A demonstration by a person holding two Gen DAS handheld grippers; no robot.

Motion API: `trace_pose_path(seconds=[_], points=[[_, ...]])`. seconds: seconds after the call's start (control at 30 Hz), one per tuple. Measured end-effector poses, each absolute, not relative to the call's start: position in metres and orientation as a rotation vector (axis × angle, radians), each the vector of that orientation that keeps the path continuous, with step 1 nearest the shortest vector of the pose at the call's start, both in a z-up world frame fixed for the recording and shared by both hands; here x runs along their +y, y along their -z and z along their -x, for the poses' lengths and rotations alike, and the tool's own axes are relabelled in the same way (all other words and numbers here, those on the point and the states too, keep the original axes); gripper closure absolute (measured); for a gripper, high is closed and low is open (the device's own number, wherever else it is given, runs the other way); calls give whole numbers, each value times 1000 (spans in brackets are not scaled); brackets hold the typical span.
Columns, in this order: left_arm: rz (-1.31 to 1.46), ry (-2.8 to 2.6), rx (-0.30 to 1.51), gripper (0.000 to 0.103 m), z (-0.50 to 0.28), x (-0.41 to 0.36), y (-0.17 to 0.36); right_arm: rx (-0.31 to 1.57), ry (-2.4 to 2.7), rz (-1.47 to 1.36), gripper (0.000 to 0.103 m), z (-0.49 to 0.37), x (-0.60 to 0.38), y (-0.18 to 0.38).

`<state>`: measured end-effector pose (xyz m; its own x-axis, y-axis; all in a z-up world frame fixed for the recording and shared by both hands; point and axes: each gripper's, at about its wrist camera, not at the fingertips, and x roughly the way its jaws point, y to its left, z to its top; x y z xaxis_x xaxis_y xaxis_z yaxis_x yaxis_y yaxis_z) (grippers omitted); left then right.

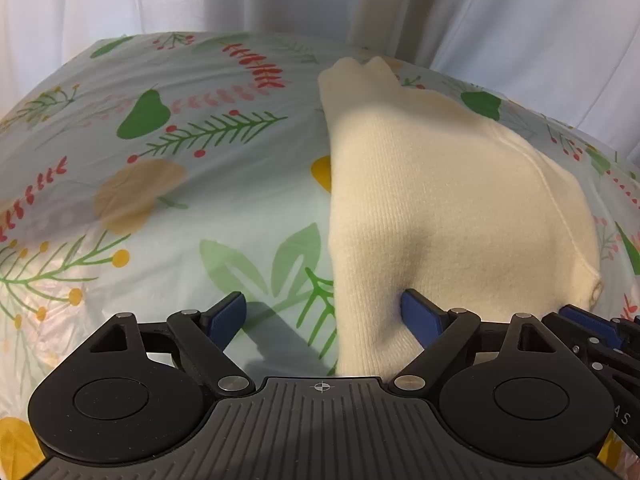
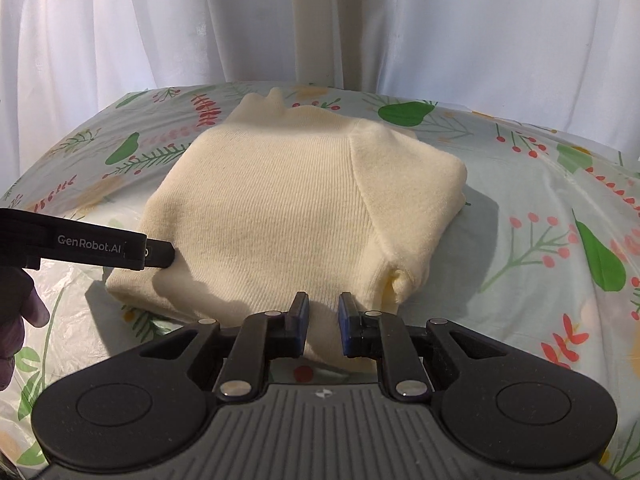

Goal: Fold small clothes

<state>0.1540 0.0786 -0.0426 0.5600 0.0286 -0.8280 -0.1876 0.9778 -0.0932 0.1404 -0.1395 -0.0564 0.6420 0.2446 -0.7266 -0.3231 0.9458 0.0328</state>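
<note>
A cream knit sweater (image 2: 288,208) lies folded into a compact bundle on the floral tablecloth (image 2: 540,208). It also shows in the left wrist view (image 1: 432,208). My left gripper (image 1: 324,312) is open, with its right finger (image 1: 420,316) pressed into the sweater's near left edge and its left finger over bare cloth. In the right wrist view the left gripper (image 2: 160,254) touches the bundle's left corner. My right gripper (image 2: 323,316) is shut on a pinch of the sweater's near edge.
White curtains (image 2: 320,20) hang behind the table's far edge. The tablecloth (image 1: 140,200) lies bare to the left of the sweater. My hand (image 2: 20,312) shows at the left edge of the right wrist view.
</note>
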Motion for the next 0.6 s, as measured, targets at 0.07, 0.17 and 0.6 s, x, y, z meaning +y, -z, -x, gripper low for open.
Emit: trace_pose_path(seconds=[0.07, 0.17, 0.6], points=[[164, -128, 967, 13, -152, 77, 42, 808, -331, 113, 89, -139, -140, 56], [151, -127, 973, 12, -146, 76, 40, 819, -335, 125, 89, -136, -139, 54], [103, -112, 1130, 13, -90, 77, 39, 1090, -348, 51, 19, -81, -150, 48]])
